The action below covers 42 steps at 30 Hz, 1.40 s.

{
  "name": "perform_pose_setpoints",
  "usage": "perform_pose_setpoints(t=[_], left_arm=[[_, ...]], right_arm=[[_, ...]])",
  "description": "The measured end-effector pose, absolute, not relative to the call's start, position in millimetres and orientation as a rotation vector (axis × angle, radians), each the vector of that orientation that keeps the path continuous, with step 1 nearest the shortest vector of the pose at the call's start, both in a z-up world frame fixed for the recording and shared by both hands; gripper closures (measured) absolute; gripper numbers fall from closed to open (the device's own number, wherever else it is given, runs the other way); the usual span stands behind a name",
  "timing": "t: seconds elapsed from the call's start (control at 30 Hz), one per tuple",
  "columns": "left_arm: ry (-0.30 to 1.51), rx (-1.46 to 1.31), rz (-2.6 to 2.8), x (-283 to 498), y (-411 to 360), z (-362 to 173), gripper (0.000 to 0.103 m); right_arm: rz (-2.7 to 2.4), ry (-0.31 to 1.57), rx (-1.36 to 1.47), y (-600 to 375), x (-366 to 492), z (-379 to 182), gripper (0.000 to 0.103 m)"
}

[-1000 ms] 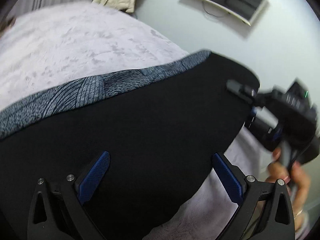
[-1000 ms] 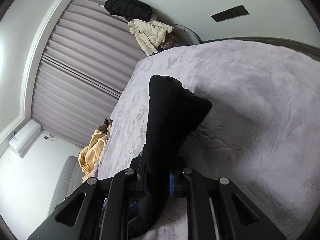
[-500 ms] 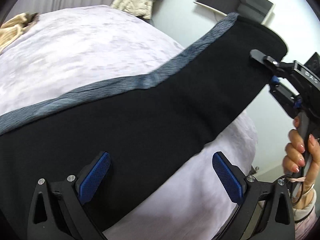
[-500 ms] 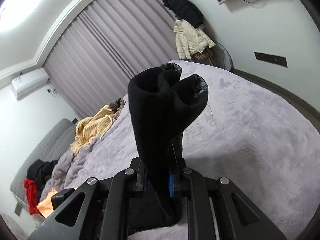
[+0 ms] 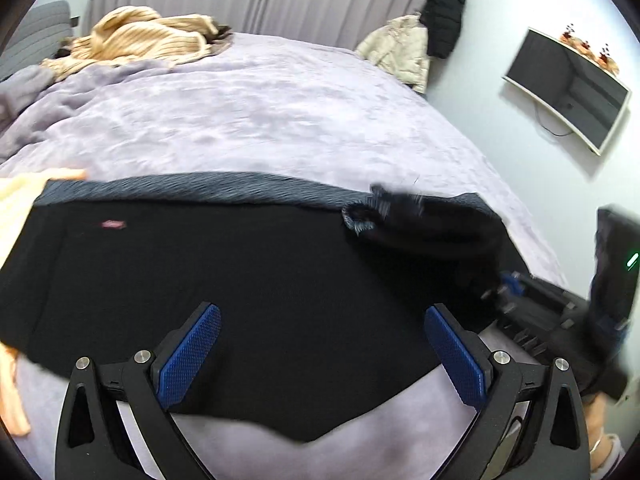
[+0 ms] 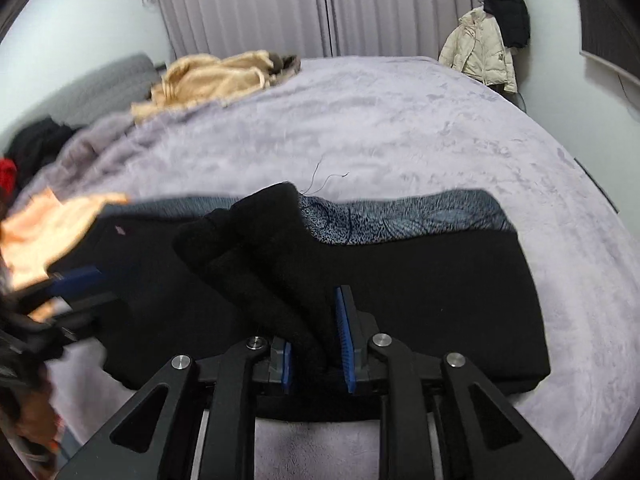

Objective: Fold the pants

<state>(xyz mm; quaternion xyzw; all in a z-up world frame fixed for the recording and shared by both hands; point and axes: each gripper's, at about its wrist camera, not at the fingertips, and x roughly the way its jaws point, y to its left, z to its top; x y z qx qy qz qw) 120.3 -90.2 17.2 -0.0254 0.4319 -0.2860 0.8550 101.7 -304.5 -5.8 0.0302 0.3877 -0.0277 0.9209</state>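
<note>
On the bed, left wrist view: the black pants [image 5: 248, 288] lie spread flat across the lilac bed [image 5: 256, 112], grey patterned band along the far edge.
Left tool [image 5: 322, 354]: wide open over the cloth, blue pads apart, gripping nothing.
Change, left view: half a second ago the leg hung lifted toward the wall; now its end is carried over and rests bunched on the main panel.
Right tool, seen from the left: blurred at the right edge, at the folded end.
Right wrist view: the right tool [image 6: 316, 350] is nearly closed on a thick roll of black fabric, the pants [image 6: 420, 280] spread flat beyond.
Change, right view: the gripped cloth stood upright in the air; it now lies low on the panel.
Meaning: one fold looks laid; releasing and smoothing likely come next.
Elsewhere: a beige sweater [image 6: 216, 76] sits at the far side.
</note>
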Motion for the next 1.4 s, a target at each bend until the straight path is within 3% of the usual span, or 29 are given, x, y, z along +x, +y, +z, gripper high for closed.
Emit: perform_pose_setpoints(t=[0.07,0.13,0.17,0.23,0.33,0.47,0.6,0.7,0.8,0.83,0.9,0.93,0.97,1.0,1.03,1.2,1.3,1.4], left_arm=[[0.919,-0.059,-0.572,121.9,-74.5,13.1,0.001],[0.929,-0.081,-0.555,124.8,-65.3,12.2,0.001],[0.935,-0.094,-0.556,126.3,-60.4,11.2,0.001],[0.943,-0.114,-0.564,130.8,-61.5,8.3,0.001],[0.947,-0.133,-0.61,132.8,-71.1,4.9,0.001],[0.949,-0.163,-0.746,139.4,-90.7,17.2,0.001],[0.992,-0.187,-0.886,146.9,-124.1,25.5,0.001],[1.061,-0.183,-0.942,157.1,-152.1,20.4,0.002],[1.152,-0.163,-0.954,165.3,-171.6,5.1,0.023],[1.179,-0.152,-0.95,167.7,-177.4,-1.1,0.035],[1.202,-0.115,-0.929,167.0,-186.7,-6.4,0.039],[1.196,-0.091,-0.91,166.7,-190.2,-7.3,0.049],[1.191,-0.06,-0.893,164.2,-193.9,-6.1,0.061],[1.187,-0.033,-0.878,162.3,-195.3,-4.7,0.065],[1.178,-0.021,-0.868,160.4,-195.3,-2.0,0.066],[1.068,0.019,-0.888,133.7,-168.7,16.6,0.066],[1.028,0.105,-0.818,124.7,-169.1,5.2,0.066],[1.054,0.129,-0.715,125.1,-174.1,-11.6,0.042]], right_arm=[[-0.14,0.813,-0.094,-278.4,103.0,-18.4,0.075],[-0.167,0.798,-0.209,-255.3,96.5,-14.4,0.063],[-0.144,0.78,-0.226,-248.7,89.3,-7.3,0.051],[-0.087,0.723,-0.232,-236.5,73.6,14.6,0.04],[-0.008,0.664,-0.14,-242.4,49.8,42.1,0.037],[0.115,0.696,0.39,-320.5,42.6,43.0,0.037],[0.161,0.698,0.916,-400.6,41.6,-4.1,0.043],[0.13,0.696,1.017,-421.7,43.2,-23.6,0.044],[0.14,0.681,1.086,-427.8,41.6,-33.8,0.045],[0.138,0.677,1.095,-428.7,41.5,-34.9,0.046],[0.133,0.665,1.124,-432.6,45.9,-39.1,0.05],[0.13,0.663,1.138,-433.9,48.4,-41.6,0.052],[0.125,0.669,1.169,-437.2,54.3,-47.5,0.065],[0.12,0.682,1.205,-439.7,59.4,-55.5,0.092],[0.122,0.699,1.236,-441.5,64.3,-61.4,0.097],[0.168,0.675,1.097,-425.0,59.7,-29.7,0.098],[0.143,0.758,1.011,-411.5,58.7,-34.3,0.098],[0.104,0.825,1.073,-413.0,64.0,-68.6,0.098]])
